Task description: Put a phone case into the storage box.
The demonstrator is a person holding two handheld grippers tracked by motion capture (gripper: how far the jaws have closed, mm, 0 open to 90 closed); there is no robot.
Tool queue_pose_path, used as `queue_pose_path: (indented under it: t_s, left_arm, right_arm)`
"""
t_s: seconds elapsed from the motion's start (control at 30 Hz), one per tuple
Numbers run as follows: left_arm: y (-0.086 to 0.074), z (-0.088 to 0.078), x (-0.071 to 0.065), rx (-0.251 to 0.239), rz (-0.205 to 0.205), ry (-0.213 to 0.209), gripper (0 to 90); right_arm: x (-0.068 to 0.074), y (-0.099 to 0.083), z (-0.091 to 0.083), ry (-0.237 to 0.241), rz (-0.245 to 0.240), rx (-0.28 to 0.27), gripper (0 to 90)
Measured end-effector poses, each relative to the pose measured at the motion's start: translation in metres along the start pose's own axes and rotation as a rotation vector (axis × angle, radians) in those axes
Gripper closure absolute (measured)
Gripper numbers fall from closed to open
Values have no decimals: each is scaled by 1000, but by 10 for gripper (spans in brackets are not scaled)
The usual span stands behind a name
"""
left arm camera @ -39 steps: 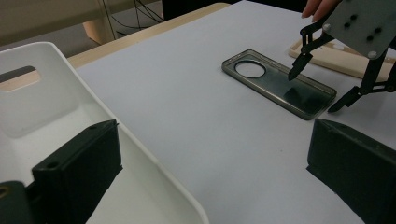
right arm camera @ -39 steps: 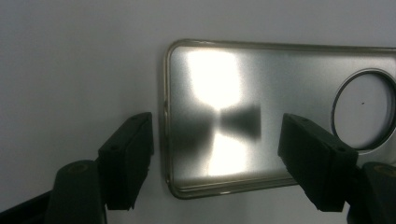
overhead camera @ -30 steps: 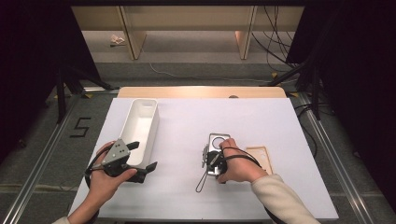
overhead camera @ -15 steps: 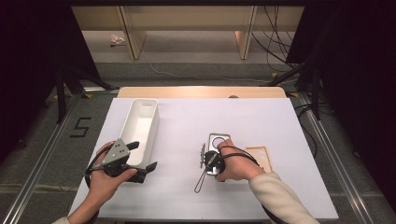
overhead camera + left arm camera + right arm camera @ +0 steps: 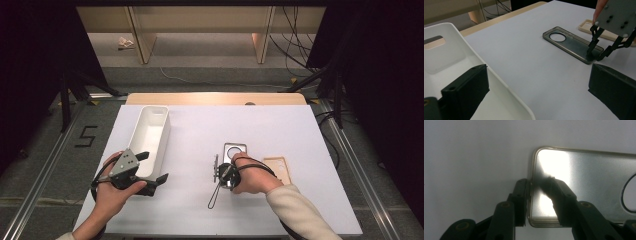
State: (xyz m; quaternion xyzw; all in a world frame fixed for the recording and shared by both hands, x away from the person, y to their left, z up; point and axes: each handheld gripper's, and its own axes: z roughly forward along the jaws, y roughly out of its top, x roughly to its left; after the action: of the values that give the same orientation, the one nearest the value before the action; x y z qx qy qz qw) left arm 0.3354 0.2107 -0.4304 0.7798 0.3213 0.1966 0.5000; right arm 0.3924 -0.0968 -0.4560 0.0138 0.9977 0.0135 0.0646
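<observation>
A grey translucent phone case (image 5: pixel 235 149) (image 5: pixel 569 43) (image 5: pixel 586 182) lies flat on the white table (image 5: pixel 200 125), round camera hole at its far end. My right gripper (image 5: pixel 231 164) (image 5: pixel 536 183) (image 5: pixel 596 55) points down at its near short edge. One finger stands outside the rim, the other inside on the case floor. Its jaws have just been closing with the rim between them, and a small gap still shows. My left gripper (image 5: pixel 155 167) (image 5: pixel 536 92) rests open beside the white bin (image 5: pixel 150 135) (image 5: pixel 449 57), holding nothing.
A beige phone case (image 5: pixel 277 167) (image 5: pixel 599 31) lies just right of the grey one, beside the right hand. The long white bin has nothing in it. A wooden strip borders the table's far edge (image 5: pixel 215 98). Cables trail on the floor at the back right.
The right gripper's jaws have narrowed around the near edge of the grey case. Both hands have kept their places, and the case has not shifted.
</observation>
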Motion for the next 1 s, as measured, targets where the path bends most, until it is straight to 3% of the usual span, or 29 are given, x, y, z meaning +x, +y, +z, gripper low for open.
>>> queue_pose_path:
  t_s: [0.17,0.33,0.57,1.0]
  left_arm:
    - [0,0,0,1,1,0,24]
    - [0,0,0,0,0,0,24]
    - [0,0,0,0,2,-2,24]
    - [0,0,0,0,2,-1,24]
  right_arm:
    - [2,0,0,10,11,5,720]
    - [5,3,-1,5,-12,29,761]
    - [12,7,-1,-28,-21,52,850]
    - [14,7,-1,-33,-1,50,887]
